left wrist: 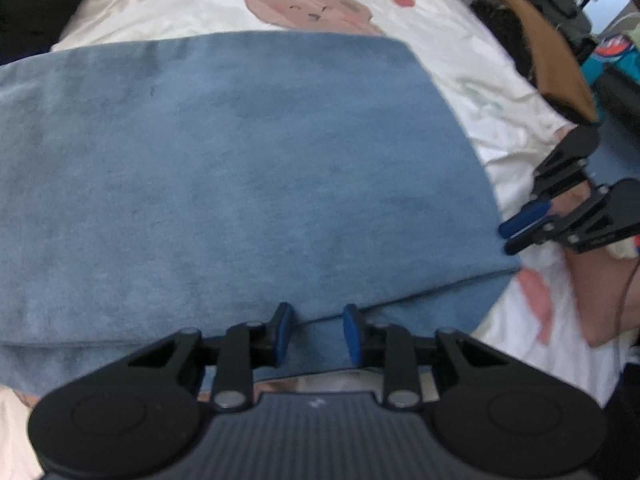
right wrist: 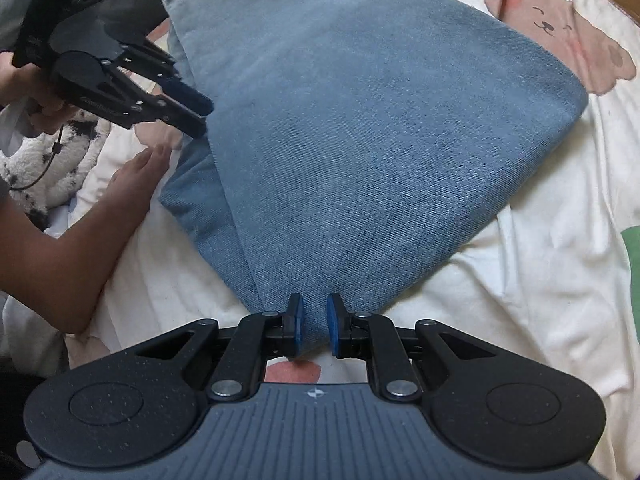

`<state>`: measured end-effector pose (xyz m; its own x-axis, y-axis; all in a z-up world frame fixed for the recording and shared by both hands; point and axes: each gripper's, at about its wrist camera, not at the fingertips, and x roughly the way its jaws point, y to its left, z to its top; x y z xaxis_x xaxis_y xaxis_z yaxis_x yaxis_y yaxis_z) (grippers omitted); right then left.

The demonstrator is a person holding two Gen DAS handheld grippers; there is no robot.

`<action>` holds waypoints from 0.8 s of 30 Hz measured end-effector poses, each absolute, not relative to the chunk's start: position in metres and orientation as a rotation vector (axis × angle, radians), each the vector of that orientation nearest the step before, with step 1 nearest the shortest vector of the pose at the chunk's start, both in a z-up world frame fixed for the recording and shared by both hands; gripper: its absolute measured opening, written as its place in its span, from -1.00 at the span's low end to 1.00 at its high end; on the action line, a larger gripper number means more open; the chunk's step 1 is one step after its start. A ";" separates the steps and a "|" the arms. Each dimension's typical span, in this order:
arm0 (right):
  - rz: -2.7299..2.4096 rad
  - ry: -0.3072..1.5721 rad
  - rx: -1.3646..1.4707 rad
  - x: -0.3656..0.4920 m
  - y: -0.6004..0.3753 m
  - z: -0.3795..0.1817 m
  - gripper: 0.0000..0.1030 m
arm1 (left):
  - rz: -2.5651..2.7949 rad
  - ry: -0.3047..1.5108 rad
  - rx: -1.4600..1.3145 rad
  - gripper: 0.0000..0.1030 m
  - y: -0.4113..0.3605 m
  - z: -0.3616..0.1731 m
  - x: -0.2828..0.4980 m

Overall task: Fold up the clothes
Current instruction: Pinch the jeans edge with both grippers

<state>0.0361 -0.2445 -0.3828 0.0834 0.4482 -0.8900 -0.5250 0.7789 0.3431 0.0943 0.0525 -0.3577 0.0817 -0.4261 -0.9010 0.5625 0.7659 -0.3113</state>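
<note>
A folded blue denim garment (left wrist: 240, 160) lies flat on a white bed sheet (left wrist: 460, 52) printed with bears. My left gripper (left wrist: 318, 320) stands over the garment's near folded edge. Its jaws are apart, and the cloth lies between and below them without bunching. In the right wrist view the left gripper (right wrist: 192, 114) sits at the garment's (right wrist: 360, 140) left edge. My right gripper (right wrist: 315, 312) straddles the garment's near corner with a narrow gap between its pads, and the denim is not visibly pinched. From the left wrist view, the right gripper (left wrist: 505, 238) is at the garment's right edge.
A person's bare limb (right wrist: 60, 256) rests on the sheet (right wrist: 540, 280) left of the garment. A black-and-white plush toy (right wrist: 48, 176) lies beyond it. Dark clothing (left wrist: 36, 0) is piled at the far left. A brown board (left wrist: 552, 64) and dark clutter border the bed's right side.
</note>
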 end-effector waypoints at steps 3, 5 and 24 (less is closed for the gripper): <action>0.692 1.289 -0.015 0.040 -0.257 -0.375 -0.70 | -0.824 1.288 0.048 -0.53 0.053 -0.349 0.091; 0.657 1.275 0.026 0.045 -0.269 -0.371 -0.69 | -0.872 1.295 0.056 -0.56 0.047 -0.351 0.087; 0.391 1.230 0.434 0.093 -0.322 -0.400 -0.26 | -0.897 1.380 0.065 -0.88 0.023 -0.389 0.075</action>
